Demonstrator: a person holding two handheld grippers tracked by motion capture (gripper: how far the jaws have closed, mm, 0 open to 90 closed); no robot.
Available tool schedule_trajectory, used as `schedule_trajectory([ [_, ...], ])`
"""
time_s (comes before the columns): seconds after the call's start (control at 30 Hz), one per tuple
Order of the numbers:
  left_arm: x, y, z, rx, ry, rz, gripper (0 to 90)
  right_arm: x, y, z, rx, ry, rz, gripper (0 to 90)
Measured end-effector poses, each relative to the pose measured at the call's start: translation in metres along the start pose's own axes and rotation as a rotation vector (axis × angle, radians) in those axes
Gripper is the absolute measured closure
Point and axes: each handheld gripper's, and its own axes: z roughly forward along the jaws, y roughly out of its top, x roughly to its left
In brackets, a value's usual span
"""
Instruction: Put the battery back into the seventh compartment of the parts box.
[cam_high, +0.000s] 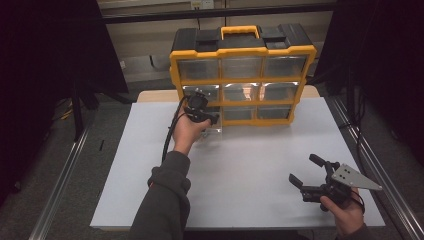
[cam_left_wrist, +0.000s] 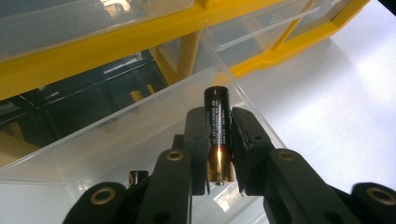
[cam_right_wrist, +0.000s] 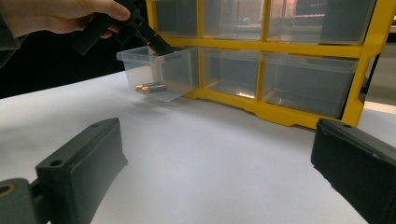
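White tabletop (cam_high: 250, 165): left gripper (cam_left_wrist: 219, 140) view shows jaws pinching a battery (cam_left_wrist: 217, 135); right gripper (cam_high: 312, 175) jaws spread.

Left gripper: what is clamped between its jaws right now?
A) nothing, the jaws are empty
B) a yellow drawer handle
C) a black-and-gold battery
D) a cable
C: in the left gripper view the left gripper pinches a battery above the pulled-out clear drawer.

the black-and-gold cylindrical battery (cam_left_wrist: 218, 135) has both flanks covered by the left gripper (cam_left_wrist: 218, 142) pads; its print is too small to read. behind it, the yellow-framed drawer organiser (cam_left_wrist: 93, 56) is cut off by the top edge.
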Motion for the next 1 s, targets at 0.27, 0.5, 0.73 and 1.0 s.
schedule_trajectory([
  [0.27, 0.000, 0.000, 0.001, -0.005, 0.002, 0.002, 79.7, 0.000, 0.000, 0.000, 0.000, 0.002, 0.003, 2.1],
  [0.5, 0.001, -0.002, -0.002, -0.026, -0.005, 0.004, 71.1, 0.000, 0.000, 0.000, 0.001, 0.001, 0.003, 2.2],
  [0.73, 0.001, -0.005, -0.011, -0.047, -0.030, 0.018, 60.1, 0.001, 0.000, 0.000, -0.002, 0.000, 0.006, 2.3],
  [1.0, 0.000, -0.013, -0.020, -0.085, -0.066, 0.026, 44.7, 0.001, 0.000, 0.000, 0.004, 0.000, 0.003, 2.3],
])
